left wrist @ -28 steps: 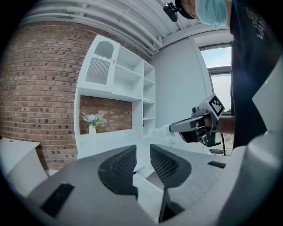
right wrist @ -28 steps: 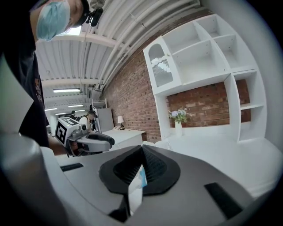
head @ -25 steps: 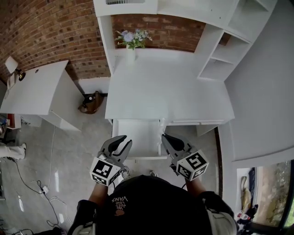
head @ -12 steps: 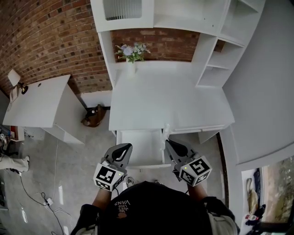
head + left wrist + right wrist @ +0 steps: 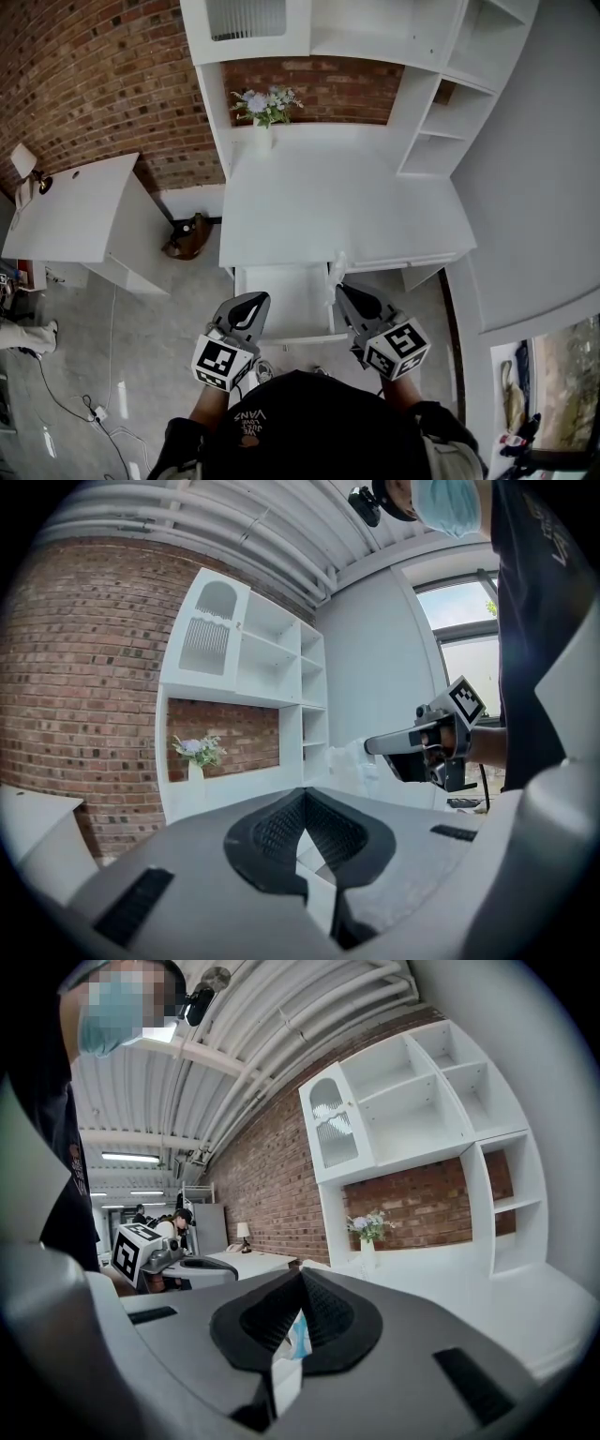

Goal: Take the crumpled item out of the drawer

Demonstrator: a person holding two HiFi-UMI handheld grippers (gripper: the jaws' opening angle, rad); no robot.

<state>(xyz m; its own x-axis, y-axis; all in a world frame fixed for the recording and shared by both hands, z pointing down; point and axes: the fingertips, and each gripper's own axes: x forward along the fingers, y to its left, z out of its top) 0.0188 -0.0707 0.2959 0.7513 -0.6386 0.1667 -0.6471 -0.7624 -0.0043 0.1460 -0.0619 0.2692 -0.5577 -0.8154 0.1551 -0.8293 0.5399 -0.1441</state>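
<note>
One crumpled item, white with blue, clamped in right gripper at open drawer's edge, left gripper just closed, empty.

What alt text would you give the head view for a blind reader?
From above: a person in black stands at a white desk with its white drawer open. The grey right gripper pinches a crumpled white item; the grey left gripper has just closed its jaws, empty.

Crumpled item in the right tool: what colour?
Crumpled item: white with a pale-blue patch; right gripper view.
</note>
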